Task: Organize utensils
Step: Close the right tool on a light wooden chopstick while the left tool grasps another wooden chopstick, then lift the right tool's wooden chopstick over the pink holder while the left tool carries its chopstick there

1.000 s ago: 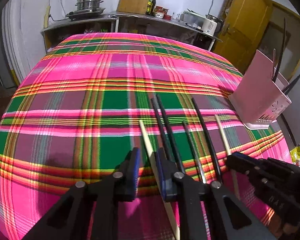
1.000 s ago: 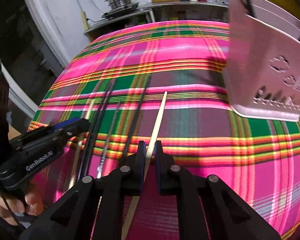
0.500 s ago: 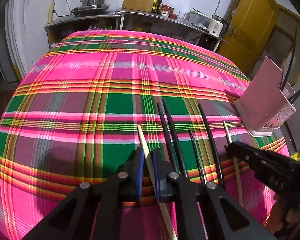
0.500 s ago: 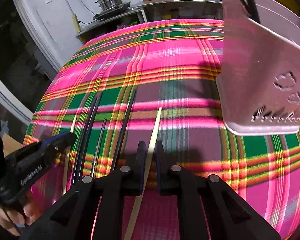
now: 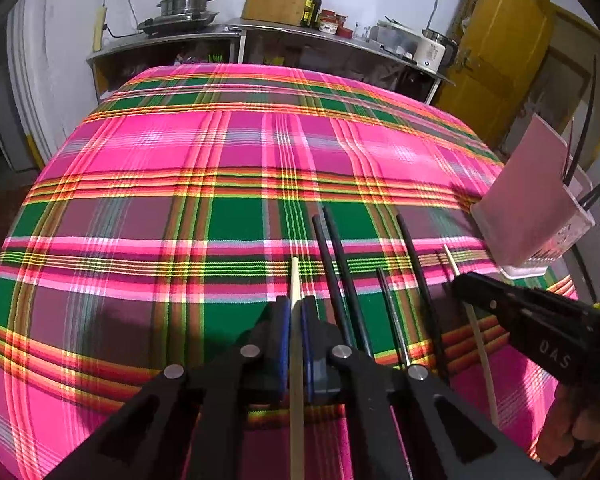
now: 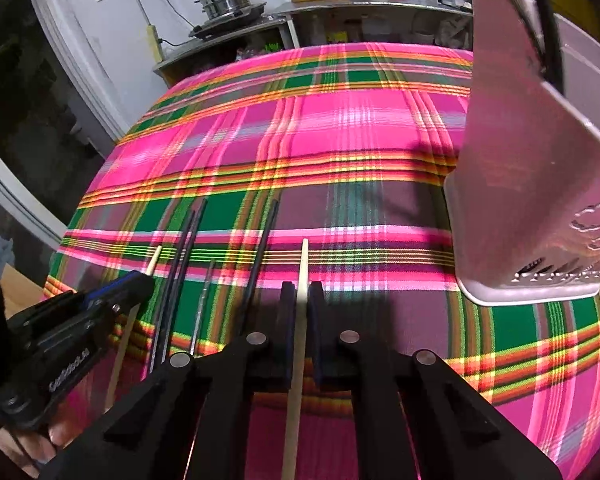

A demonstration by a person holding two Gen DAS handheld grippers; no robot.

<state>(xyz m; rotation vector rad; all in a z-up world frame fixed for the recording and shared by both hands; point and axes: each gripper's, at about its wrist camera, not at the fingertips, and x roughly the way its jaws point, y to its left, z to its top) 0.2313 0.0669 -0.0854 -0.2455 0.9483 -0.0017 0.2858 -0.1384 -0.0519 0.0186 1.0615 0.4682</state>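
Observation:
My left gripper (image 5: 295, 304) is shut on a pale wooden chopstick (image 5: 296, 280) that points forward over the plaid cloth. My right gripper (image 6: 301, 288) is shut on a second pale wooden chopstick (image 6: 303, 264). Several black chopsticks (image 5: 338, 264) and a thin metal one (image 5: 392, 312) lie side by side on the cloth between the two grippers; they also show in the right wrist view (image 6: 180, 256). A pink utensil holder (image 6: 528, 184) with black chopsticks in it stands at the right, and shows in the left wrist view (image 5: 536, 196).
The table is covered by a pink and green plaid cloth (image 5: 180, 184). Behind it is a counter (image 5: 204, 36) with a steel steamer pot, bottles and a rice cooker. A yellow door (image 5: 500, 40) is at the back right.
My left gripper has closed on the pale chopstick and lifted its front end. My right gripper has carried its chopstick forward, closer to the pink holder.

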